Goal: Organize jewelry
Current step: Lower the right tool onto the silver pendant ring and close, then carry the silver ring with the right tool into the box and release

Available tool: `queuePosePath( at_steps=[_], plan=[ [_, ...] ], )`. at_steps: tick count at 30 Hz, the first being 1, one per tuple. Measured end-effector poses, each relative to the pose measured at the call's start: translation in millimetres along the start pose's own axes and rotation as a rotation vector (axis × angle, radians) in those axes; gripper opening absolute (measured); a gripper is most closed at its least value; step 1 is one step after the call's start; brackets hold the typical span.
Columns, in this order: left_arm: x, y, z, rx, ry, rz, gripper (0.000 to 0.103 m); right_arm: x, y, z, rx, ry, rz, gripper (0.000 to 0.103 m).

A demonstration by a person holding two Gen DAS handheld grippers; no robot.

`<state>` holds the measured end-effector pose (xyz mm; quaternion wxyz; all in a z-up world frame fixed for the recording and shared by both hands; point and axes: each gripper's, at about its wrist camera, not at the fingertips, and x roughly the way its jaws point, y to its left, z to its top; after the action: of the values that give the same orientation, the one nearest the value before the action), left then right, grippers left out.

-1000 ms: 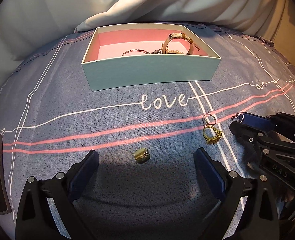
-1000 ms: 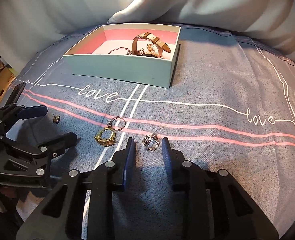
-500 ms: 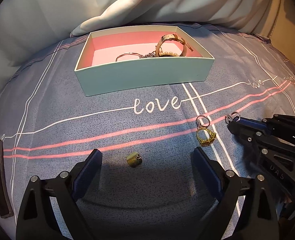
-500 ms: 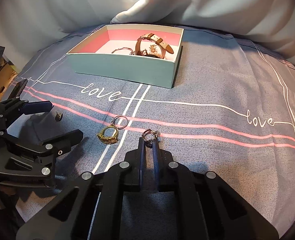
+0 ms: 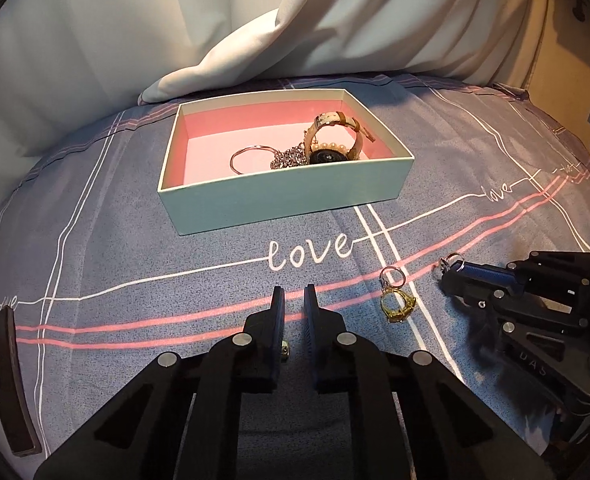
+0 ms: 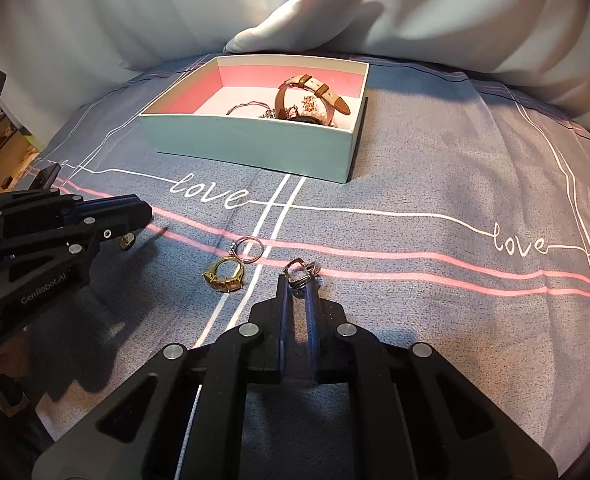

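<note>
While the right gripper (image 6: 297,280) pinches a silver ring (image 6: 301,271) just off the bedspread (image 6: 435,168), the left gripper (image 5: 294,300) fingers have just been closing on a small gold stud (image 6: 126,243), near the loose gold ring (image 6: 224,274) and jewelry box (image 6: 255,148).

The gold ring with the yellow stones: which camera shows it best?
The right wrist view: the gold ring lies near, its band and stones plain on the bedspread. In the left wrist view the same ring looks smaller and dimmer.
</note>
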<state>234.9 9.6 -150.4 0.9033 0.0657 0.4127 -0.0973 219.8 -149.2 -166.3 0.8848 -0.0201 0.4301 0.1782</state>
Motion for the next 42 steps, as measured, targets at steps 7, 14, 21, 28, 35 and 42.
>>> queuePosePath(
  at_steps=[7, 14, 21, 28, 35, 42],
  plan=[
    [-18.5, 30.7, 29.2, -0.109, -0.049, -0.056, 0.010, -15.5, 2.9, 19.3, -0.012, -0.053, 0.006, 0.009],
    [-24.7, 44.1, 55.0, -0.158, -0.071, -0.080, 0.010, -26.9, 15.9, 49.9, -0.060, -0.111, 0.020, 0.009],
    [-3.7, 40.0, 95.0, -0.160, -0.042, -0.071, 0.010, -25.2, 23.7, 110.8, -0.116, -0.171, 0.009, 0.009],
    [18.7, 48.7, 133.1, -0.191, -0.011, -0.037, 0.010, -4.6, 28.3, 156.4, -0.155, -0.155, -0.003, 0.009],
    [31.5, 50.1, 148.9, -0.184, -0.003, -0.028, 0.010, 13.3, 29.4, 166.1, -0.157, -0.124, -0.006, 0.009],
    [48.1, 54.6, 151.1, -0.201, 0.031, -0.020, 0.010, 31.5, 23.2, 171.0, -0.151, -0.080, -0.014, 0.009]
  ],
)
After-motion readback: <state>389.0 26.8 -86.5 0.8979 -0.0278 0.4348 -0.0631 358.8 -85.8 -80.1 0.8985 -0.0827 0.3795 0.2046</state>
